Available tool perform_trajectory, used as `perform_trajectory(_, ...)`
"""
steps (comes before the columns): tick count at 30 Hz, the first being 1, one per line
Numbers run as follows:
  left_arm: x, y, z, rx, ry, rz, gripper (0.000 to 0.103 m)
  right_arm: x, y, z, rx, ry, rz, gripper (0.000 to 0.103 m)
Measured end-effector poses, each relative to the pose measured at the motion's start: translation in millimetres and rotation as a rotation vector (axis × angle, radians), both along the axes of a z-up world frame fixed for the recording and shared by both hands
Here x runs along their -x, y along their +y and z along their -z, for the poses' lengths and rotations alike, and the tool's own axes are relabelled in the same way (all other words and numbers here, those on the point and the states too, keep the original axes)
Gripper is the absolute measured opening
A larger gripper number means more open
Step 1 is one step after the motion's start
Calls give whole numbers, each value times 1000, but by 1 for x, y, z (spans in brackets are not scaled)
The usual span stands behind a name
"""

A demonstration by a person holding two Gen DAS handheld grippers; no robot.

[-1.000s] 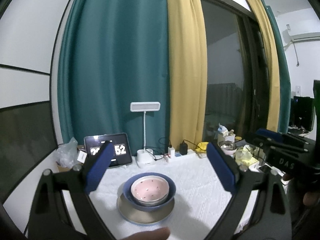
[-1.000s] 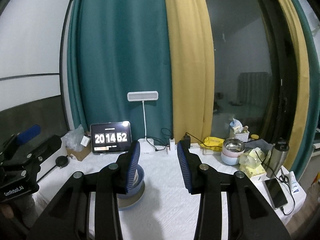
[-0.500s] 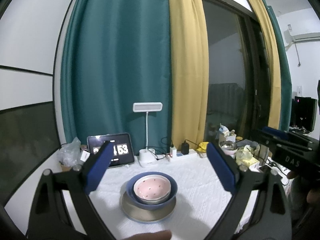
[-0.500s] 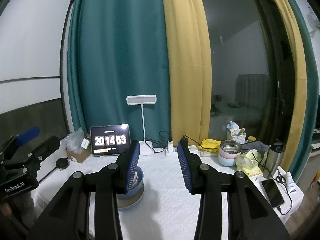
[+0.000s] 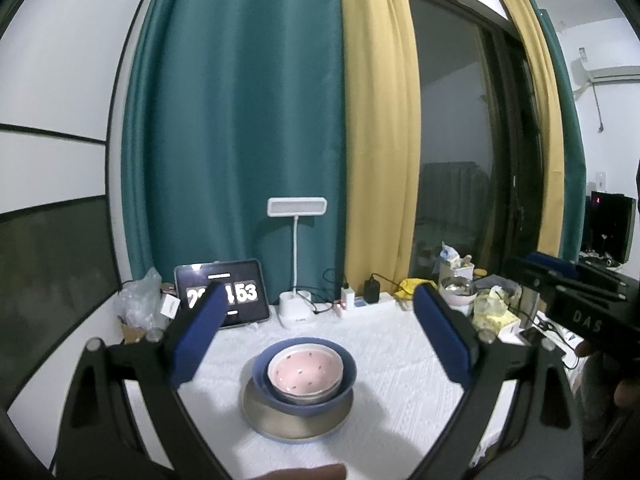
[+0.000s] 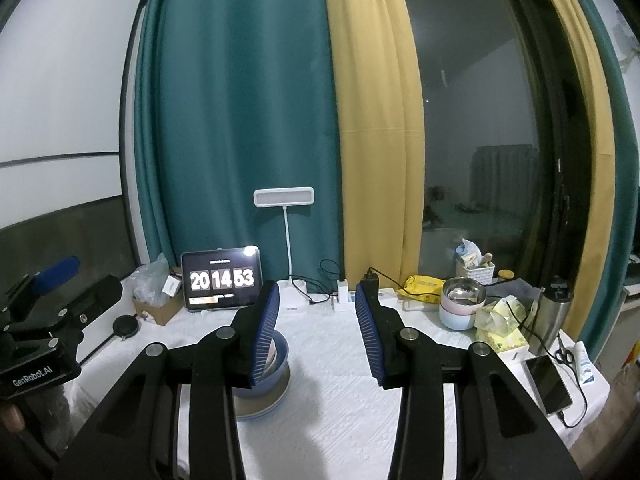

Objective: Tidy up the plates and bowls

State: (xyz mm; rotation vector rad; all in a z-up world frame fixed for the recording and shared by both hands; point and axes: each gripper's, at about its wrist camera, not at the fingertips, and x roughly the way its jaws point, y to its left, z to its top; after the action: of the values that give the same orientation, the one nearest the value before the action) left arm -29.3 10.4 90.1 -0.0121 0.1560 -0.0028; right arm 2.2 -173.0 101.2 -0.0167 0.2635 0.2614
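Observation:
On the white tablecloth (image 5: 400,384) stands a stack: a pink dotted bowl (image 5: 306,372) nested in a blue bowl (image 5: 348,376), both on a beige plate (image 5: 280,424). My left gripper (image 5: 318,292) hovers in front of the stack, open wide, its blue pads apart on either side with nothing between them. In the right wrist view, my right gripper (image 6: 316,296) is open and empty over bare cloth. Its left finger hides most of the blue bowl (image 6: 282,356) and plate (image 6: 268,404), which lie to the left of its gap.
Along the back stand a tablet clock (image 6: 222,280), a white desk lamp (image 6: 285,200) and a power strip (image 6: 344,300). Back right hold stacked bowls topped by a steel one (image 6: 462,304), tissues (image 6: 500,320), a steel flask (image 6: 552,312), a phone (image 6: 548,384) and scissors (image 6: 566,354).
Only the clock's seconds digit advanced. Both grippers and the stack of dishes have stayed where they were.

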Motion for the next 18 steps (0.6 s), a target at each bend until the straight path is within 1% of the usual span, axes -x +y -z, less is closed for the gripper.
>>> perform_trajectory(18,-4,6,2,3,-3,-18,94,-1,3,2,3,7,-2,42)
